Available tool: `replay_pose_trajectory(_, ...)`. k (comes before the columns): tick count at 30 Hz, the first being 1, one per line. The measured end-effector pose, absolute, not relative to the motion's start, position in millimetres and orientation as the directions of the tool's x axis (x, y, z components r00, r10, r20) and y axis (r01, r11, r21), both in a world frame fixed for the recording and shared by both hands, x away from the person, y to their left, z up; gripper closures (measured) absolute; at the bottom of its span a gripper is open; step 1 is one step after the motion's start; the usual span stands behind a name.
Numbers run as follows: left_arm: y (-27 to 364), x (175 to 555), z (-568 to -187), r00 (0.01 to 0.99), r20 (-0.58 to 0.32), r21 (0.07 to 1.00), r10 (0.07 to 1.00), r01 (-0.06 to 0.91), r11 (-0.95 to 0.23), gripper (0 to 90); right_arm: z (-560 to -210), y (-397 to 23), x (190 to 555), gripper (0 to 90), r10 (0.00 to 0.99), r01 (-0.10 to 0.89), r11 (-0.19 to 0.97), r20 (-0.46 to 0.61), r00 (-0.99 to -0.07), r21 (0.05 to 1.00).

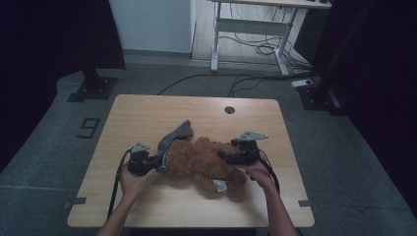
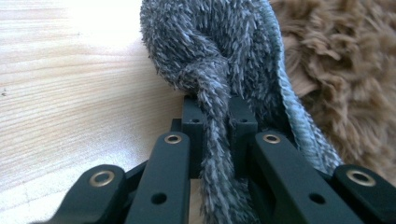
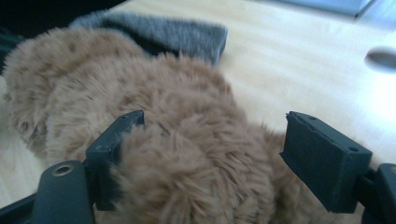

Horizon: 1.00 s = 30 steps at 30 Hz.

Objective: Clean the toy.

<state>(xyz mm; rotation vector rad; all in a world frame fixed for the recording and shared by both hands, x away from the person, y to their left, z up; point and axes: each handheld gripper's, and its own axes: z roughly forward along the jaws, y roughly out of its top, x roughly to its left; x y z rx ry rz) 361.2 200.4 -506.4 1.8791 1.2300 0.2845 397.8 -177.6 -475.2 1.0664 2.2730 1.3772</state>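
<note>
Brown plush bear (image 1: 206, 164) lies mid-table (image 1: 147, 113), long axis running 9 to 3, grey cloth (image 1: 174, 135) at its 10 o'clock end. Left gripper (image 1: 158, 163) clamped tight on a fold of the cloth. Right gripper (image 1: 222, 156), jaws spread wide, straddles the bear's 3 o'clock end, fur between its fingers (image 3: 116, 135) but unpinched; it's the nearer one for the body

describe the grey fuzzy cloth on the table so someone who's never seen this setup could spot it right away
Start at the light wooden table and find the brown plush teddy bear lying near its middle. The grey fuzzy cloth lies against the bear's left end, running up and away toward the far edge, with the left gripper shut on its near end. It is the only grey, short-piled item beside the shaggy brown fur.
</note>
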Motion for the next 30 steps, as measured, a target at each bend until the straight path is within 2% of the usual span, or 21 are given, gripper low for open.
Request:
replay_pose_trajectory(5, 201.4, 355.6, -509.7, 0.498, -0.261, 0.751, 0.827, 0.643, -0.149, 80.4, -488.6, -183.7, 389.0, 15.9, 0.698, 0.522, 0.266, 0.211, -0.684, 0.810)
replay_pose_trajectory(12, 202.8, 351.8, -516.6, 0.493, -0.307, 0.735, 0.814, 0.666, -0.125, 80.6, -510.6, -185.7, 378.2, 14.8, 0.676, 0.589, 0.218, 0.315, -0.666, 0.778)
replay_pose_trajectory(14, 200.8, 352.3, -516.8, 0.491, -0.331, 0.729, 0.806, 0.675, -0.111, 80.8, -515.7, -185.2, 377.8, 17.3, 0.657, 0.607, 0.207, 0.351, -0.668, 0.767)
replay_pose_trajectory(18, 194.0, 353.6, -516.0, 0.491, -0.347, 0.729, 0.799, 0.678, -0.100, 81.8, -520.1, -182.6, 374.4, 35.7, 0.625, 0.604, 0.189, 0.380, -0.682, 0.774)
replay_pose_trajectory(19, 192.8, 353.8, -514.9, 0.491, -0.350, 0.728, 0.798, 0.678, -0.098, 82.1, -519.1, -182.2, 372.3, 42.2, 0.620, 0.589, 0.192, 0.368, -0.693, 0.785)
replay_pose_trajectory(23, 190.6, 355.3, -509.6, 0.488, -0.356, 0.738, 0.797, 0.670, -0.081, 82.6, -513.8, -179.2, 365.8, 52.0, 0.613, 0.525, 0.204, 0.310, -0.726, 0.826)
replay_pose_trajectory(26, 191.3, 359.4, -504.1, 0.486, -0.369, 0.746, 0.793, 0.664, -0.060, 82.6, -508.5, -177.8, 363.2, 54.3, 0.602, 0.449, 0.211, 0.246, -0.760, 0.868)
replay_pose_trajectory(30, 188.8, 371.0, -491.5, 0.491, -0.384, 0.772, 0.782, 0.636, -0.021, 82.0, -498.0, -175.7, 365.0, 54.5, 0.649, 0.297, 0.193, 0.106, -0.753, 0.935)
